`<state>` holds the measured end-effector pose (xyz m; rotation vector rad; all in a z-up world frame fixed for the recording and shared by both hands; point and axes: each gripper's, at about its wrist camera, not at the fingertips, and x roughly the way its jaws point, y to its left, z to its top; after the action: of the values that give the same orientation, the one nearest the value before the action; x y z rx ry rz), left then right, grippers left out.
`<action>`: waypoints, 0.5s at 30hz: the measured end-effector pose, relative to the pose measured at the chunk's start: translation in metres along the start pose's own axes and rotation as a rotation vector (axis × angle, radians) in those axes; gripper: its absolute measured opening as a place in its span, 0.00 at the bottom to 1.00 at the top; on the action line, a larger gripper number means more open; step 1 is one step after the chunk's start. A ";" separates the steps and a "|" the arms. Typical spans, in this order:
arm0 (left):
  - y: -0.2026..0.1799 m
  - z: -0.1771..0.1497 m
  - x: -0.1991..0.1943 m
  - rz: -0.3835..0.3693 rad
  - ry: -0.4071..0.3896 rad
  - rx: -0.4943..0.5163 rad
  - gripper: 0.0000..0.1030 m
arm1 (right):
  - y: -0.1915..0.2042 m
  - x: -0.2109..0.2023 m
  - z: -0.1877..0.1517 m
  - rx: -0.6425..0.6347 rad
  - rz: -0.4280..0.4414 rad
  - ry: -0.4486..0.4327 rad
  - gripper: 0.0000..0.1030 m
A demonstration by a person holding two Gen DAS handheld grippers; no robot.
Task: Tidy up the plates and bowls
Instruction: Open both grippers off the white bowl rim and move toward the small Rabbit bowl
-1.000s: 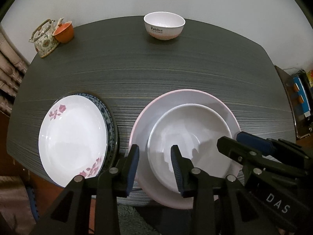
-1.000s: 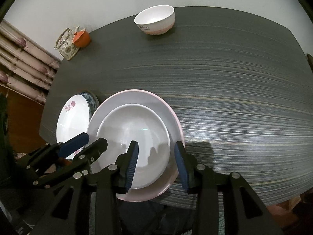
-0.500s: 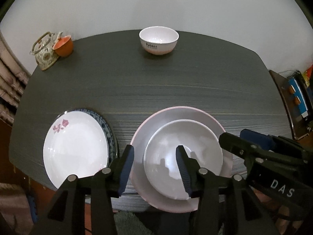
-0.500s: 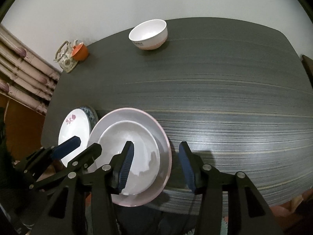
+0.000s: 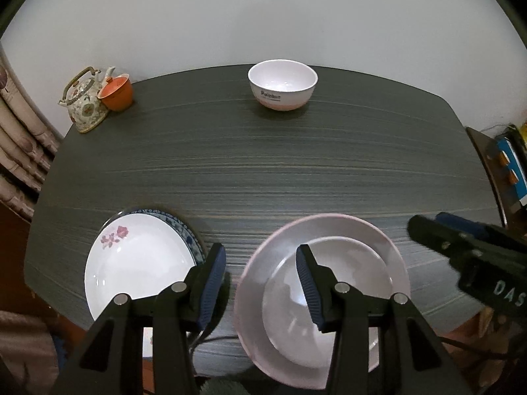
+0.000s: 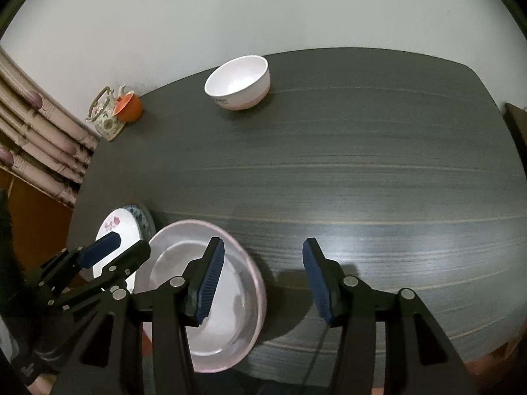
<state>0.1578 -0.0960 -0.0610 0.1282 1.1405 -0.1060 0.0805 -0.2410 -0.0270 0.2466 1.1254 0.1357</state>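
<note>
A pink-rimmed plate (image 5: 378,240) with a shallow white bowl (image 5: 349,256) nested in it lies at the table's near edge. To its left a white floral plate (image 5: 131,256) rests on a blue-patterned plate (image 5: 184,230). A small white bowl (image 5: 282,85) with a pink base stands at the far edge. My left gripper (image 5: 260,283) hovers open above the gap between the two stacks. My right gripper (image 6: 263,276) is open over the pink plate's (image 6: 257,283) right rim, holding nothing. The small bowl (image 6: 237,82) is far from both.
A floral teapot (image 5: 84,105) and an orange cup (image 5: 116,92) stand at the table's far left corner. A curtain (image 6: 39,144) hangs at the left. A dark stand with blue items (image 5: 507,164) sits right of the table (image 5: 263,171).
Both grippers have drawn back and up from the nested bowl and pink plate, and their jaws have spread wider. The dishes have stayed where they were.
</note>
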 end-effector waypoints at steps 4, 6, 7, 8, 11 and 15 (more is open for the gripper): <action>0.006 0.009 0.009 0.008 0.004 -0.010 0.44 | -0.007 0.002 0.010 0.001 0.001 -0.009 0.46; 0.009 0.015 0.014 0.007 0.003 -0.016 0.44 | -0.009 0.005 0.015 0.001 -0.002 -0.009 0.46; 0.011 0.018 0.016 0.007 0.002 -0.020 0.44 | -0.010 0.006 0.019 0.000 0.000 -0.013 0.46; 0.013 0.021 0.018 0.003 0.002 -0.025 0.44 | -0.011 0.007 0.022 -0.004 0.001 -0.015 0.46; 0.021 0.031 0.026 -0.010 0.009 -0.046 0.44 | -0.017 0.010 0.033 -0.010 0.011 -0.031 0.46; 0.036 0.046 0.041 -0.031 0.020 -0.075 0.44 | -0.024 0.018 0.052 -0.007 0.013 -0.036 0.46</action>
<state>0.2213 -0.0681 -0.0775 0.0449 1.1649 -0.0894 0.1348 -0.2669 -0.0275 0.2487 1.0871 0.1460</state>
